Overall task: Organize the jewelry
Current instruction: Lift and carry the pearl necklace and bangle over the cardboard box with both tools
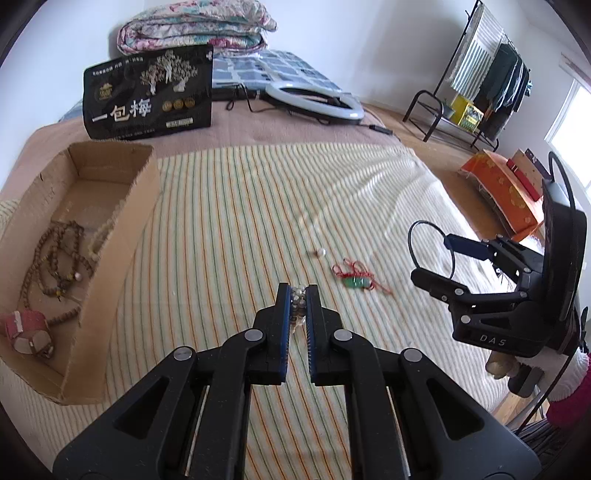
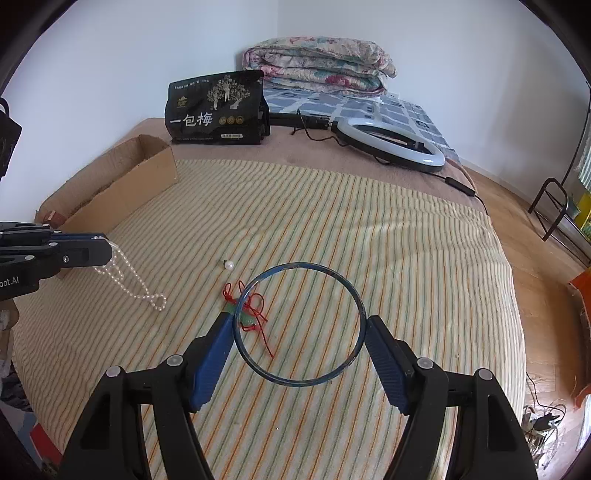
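Observation:
My left gripper (image 1: 298,295) is shut on a white pearl necklace (image 1: 297,301); in the right wrist view the necklace (image 2: 129,286) hangs from it (image 2: 107,245) down to the striped blanket. My right gripper (image 2: 300,323) is shut on a thin blue bangle (image 2: 258,275), held across its width; it also shows in the left wrist view (image 1: 448,245) with the bangle (image 1: 413,225). A red-cord green pendant (image 1: 356,282) and a loose pearl (image 1: 320,252) lie on the blanket. A cardboard box (image 1: 122,236) at left holds brown bead strings (image 1: 55,258).
A black snack bag (image 1: 147,96) stands behind the box. A ring light (image 1: 317,101) with cable lies at the back, near folded quilts (image 1: 195,26). The bed's right edge drops to a wood floor with an orange box (image 1: 506,188) and a clothes rack (image 1: 480,74).

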`<state>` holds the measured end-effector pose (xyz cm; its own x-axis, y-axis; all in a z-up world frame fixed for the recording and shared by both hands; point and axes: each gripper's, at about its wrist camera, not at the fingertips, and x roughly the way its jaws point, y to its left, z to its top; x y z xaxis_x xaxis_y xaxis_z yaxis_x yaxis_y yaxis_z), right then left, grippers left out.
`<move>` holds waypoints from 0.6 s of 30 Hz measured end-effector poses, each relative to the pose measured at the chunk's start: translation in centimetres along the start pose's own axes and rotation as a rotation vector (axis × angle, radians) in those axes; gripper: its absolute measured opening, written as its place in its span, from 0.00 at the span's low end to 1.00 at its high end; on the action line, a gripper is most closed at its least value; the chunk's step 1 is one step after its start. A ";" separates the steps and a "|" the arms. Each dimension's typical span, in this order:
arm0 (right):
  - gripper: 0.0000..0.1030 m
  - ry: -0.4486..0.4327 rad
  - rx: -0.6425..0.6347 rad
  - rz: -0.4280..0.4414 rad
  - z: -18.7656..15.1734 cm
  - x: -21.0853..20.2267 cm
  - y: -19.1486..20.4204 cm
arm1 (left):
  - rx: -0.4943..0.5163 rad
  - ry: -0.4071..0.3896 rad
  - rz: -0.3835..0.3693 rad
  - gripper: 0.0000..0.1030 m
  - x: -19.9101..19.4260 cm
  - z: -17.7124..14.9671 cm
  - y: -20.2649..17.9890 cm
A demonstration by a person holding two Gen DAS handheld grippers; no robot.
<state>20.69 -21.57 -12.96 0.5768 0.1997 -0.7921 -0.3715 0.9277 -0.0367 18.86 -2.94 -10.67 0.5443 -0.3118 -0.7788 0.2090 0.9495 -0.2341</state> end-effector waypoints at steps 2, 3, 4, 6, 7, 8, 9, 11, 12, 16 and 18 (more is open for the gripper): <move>0.72 -0.015 0.004 0.005 0.6 -0.4 0.2 | -0.010 -0.020 -0.006 0.05 -0.7 0.5 0.2; 0.72 -0.021 0.005 0.008 0.8 -0.6 0.3 | -0.014 -0.029 -0.008 0.05 -1.1 0.8 0.3; 0.72 -0.031 0.008 0.012 1.2 -0.8 0.4 | -0.018 -0.038 -0.009 0.05 -1.4 1.0 0.4; 0.72 -0.046 0.014 0.022 1.9 -1.1 0.8 | -0.027 -0.055 -0.009 0.05 -2.2 1.4 0.8; 0.72 -0.054 0.016 0.027 2.3 -1.3 0.9 | -0.034 -0.063 -0.010 0.05 -2.6 1.7 1.0; 0.72 -0.061 0.016 0.031 2.5 -1.5 1.1 | -0.037 -0.069 -0.010 0.05 -2.9 1.9 1.3; 0.72 -0.068 0.016 0.033 2.8 -1.7 1.4 | -0.039 -0.078 -0.006 0.05 -3.4 2.2 1.5; 0.72 -0.085 0.010 0.038 3.6 -2.0 2.1 | -0.040 -0.094 0.003 0.05 -4.1 2.6 1.9; 0.72 -0.092 0.008 0.040 4.0 -2.2 2.4 | -0.043 -0.102 0.006 0.05 -4.5 2.9 2.2; 0.72 -0.120 0.007 0.061 5.4 -2.6 3.8 | -0.053 -0.133 0.014 0.05 -6.1 3.7 3.2; 0.72 -0.130 0.004 0.069 5.9 -2.7 4.3 | -0.059 -0.151 0.022 0.05 -6.9 4.0 3.8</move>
<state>21.85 -16.20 -7.38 0.6397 0.3019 -0.7068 -0.4109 0.9115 0.0174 19.15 2.69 -3.89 0.6652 -0.2885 -0.6887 0.1499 0.9552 -0.2554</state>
